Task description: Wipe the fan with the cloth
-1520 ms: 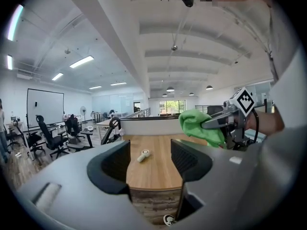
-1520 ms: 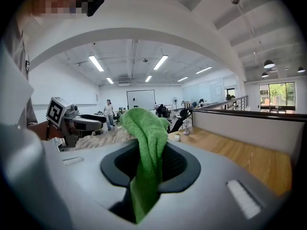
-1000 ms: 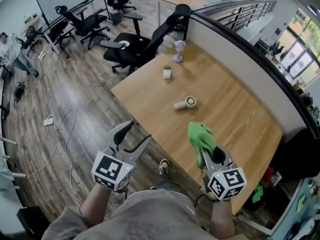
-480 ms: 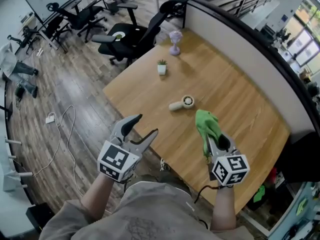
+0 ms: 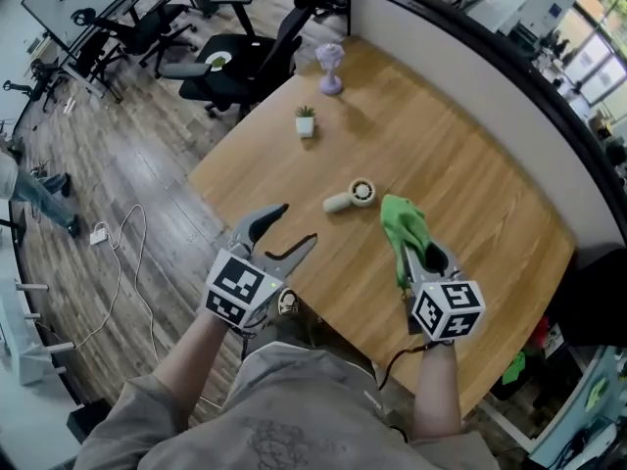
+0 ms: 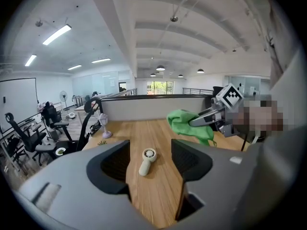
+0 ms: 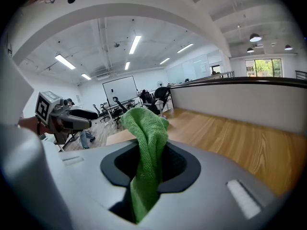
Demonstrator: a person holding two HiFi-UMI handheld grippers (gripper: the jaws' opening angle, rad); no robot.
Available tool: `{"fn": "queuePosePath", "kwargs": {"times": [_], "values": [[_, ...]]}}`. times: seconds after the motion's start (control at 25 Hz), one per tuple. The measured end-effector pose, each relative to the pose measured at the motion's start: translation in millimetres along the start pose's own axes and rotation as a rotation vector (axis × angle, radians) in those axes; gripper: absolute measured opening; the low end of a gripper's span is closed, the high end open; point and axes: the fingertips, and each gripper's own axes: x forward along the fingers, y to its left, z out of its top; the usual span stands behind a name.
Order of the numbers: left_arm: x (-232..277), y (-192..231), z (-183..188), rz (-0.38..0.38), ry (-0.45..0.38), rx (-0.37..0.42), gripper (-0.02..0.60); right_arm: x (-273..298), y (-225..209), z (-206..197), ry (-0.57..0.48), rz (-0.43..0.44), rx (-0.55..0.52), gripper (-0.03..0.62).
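A small cream handheld fan [image 5: 351,196] [image 6: 147,160] lies flat on the wooden table [image 5: 470,194], round head to the right, handle to the left. My right gripper [image 5: 407,241] is shut on a green cloth [image 5: 404,225] [image 7: 146,152] [image 6: 188,122], which bunches above its jaws just right of the fan. My left gripper [image 5: 289,231] hangs open and empty over the table's near edge, left of the fan and apart from it. In the left gripper view the fan sits between the jaws, farther off on the table.
A small potted plant [image 5: 306,120] and a lilac desk ornament [image 5: 331,66] stand at the table's far left corner. Black office chairs [image 5: 235,62] crowd the floor beyond. A low partition wall [image 5: 490,76] runs along the table's right side. A cable [image 5: 122,262] lies on the floor.
Both grippers have moved forward, closer to the fan. The right gripper still holds the green cloth, and the left stays open.
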Motion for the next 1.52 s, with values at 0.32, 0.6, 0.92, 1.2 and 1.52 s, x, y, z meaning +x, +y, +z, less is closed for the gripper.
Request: {"fn": "queuePosePath", "kwargs": {"times": [0.32,0.6,0.92,1.2,1.52], "values": [[67,12,-34,-0.102,0.120,0.060,0.291,51,-31,-23,0.092,-0.085,-0.021,0.097],[121,22,-80,-0.216,0.200,0.053,0.291,98,-42,-35,0.121,-0.136,0.021,0.097],[175,25,-145,-0.323,0.282,0.048,0.288,151,-51,-53,0.162,-0.189,0.036,0.097],[208,25,-176,-0.378,0.311,0.078,0.264,180,-64,-64,0.168,-0.261,0.028,0.097],[218,28,-188,-0.392,0.299,0.074,0.173,212,-63,-73,0.186,-0.286,0.001,0.097]]}}
